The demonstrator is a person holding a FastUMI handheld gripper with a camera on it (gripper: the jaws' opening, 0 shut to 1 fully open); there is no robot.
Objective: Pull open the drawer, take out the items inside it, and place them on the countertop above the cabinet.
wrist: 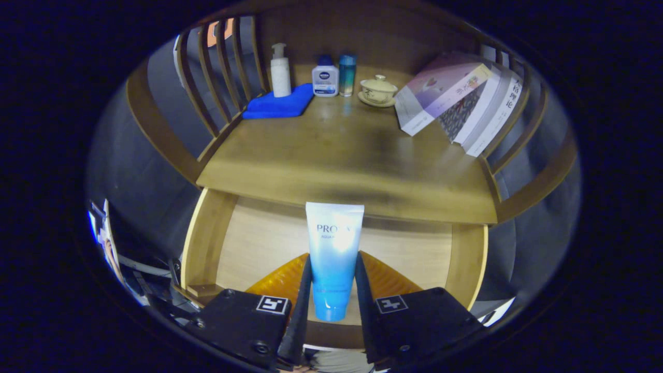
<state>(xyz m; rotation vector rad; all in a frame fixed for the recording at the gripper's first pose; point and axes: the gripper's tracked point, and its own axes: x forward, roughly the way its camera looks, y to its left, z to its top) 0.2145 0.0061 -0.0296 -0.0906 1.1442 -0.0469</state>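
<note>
Gripper point(332, 280) clamps blue tube point(333, 254) between both fingers, long axis pointing ahead (cap nearest), above open drawer point(207, 243); countertop point(342, 155) lies just beyond, so placing means forward.

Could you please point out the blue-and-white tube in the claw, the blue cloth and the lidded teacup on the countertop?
blue-and-white tube point(333, 254): gripper view, middle of its body, clamped between the claw's fingers.
blue cloth point(278, 103): gripper view, centre of its folded top.
lidded teacup point(378, 89): gripper view, side of the bowl below the lid.
</note>
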